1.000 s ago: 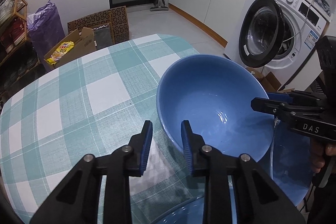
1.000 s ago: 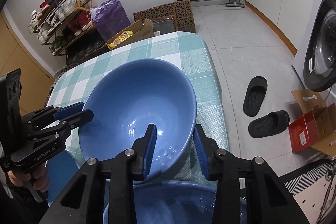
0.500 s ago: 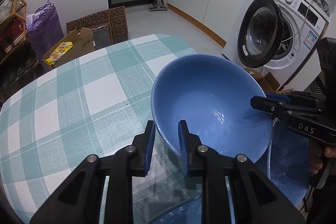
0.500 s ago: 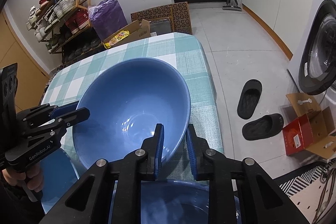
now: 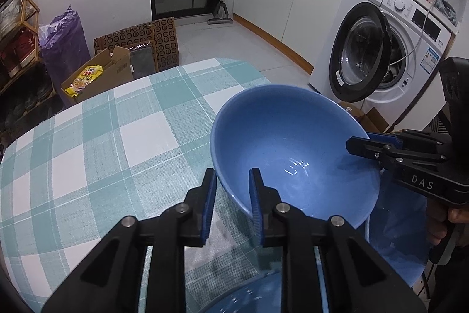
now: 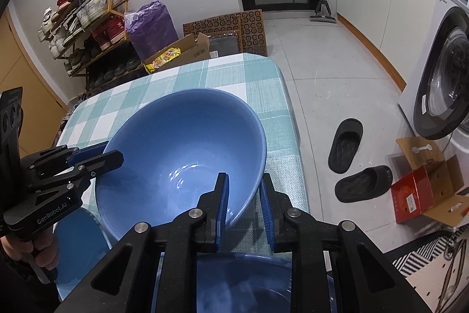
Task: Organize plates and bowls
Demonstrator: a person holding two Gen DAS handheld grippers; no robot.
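A large blue bowl (image 5: 293,143) (image 6: 181,148) sits over the near right part of a table with a teal-and-white checked cloth (image 5: 96,143). My left gripper (image 5: 233,195) is shut on the bowl's near left rim, one pad inside and one outside. My right gripper (image 6: 244,198) is shut on the bowl's rim on the opposite side. Each gripper shows in the other's view: the right gripper (image 5: 369,144) and the left gripper (image 6: 102,156). A second blue bowl (image 6: 249,280) lies just under my fingers. A blue plate (image 5: 398,231) (image 6: 79,242) lies beside it.
A washing machine (image 5: 390,49) with its door open stands right of the table. Black slippers (image 6: 354,163) and a red box (image 6: 422,192) lie on the floor. Cardboard boxes (image 5: 117,69), a purple bag (image 6: 152,25) and a shoe rack (image 6: 85,16) stand beyond the table's far edge.
Both grippers have closed onto the blue bowl's rim from open. The bowl looks a little higher in the frames than a second ago.
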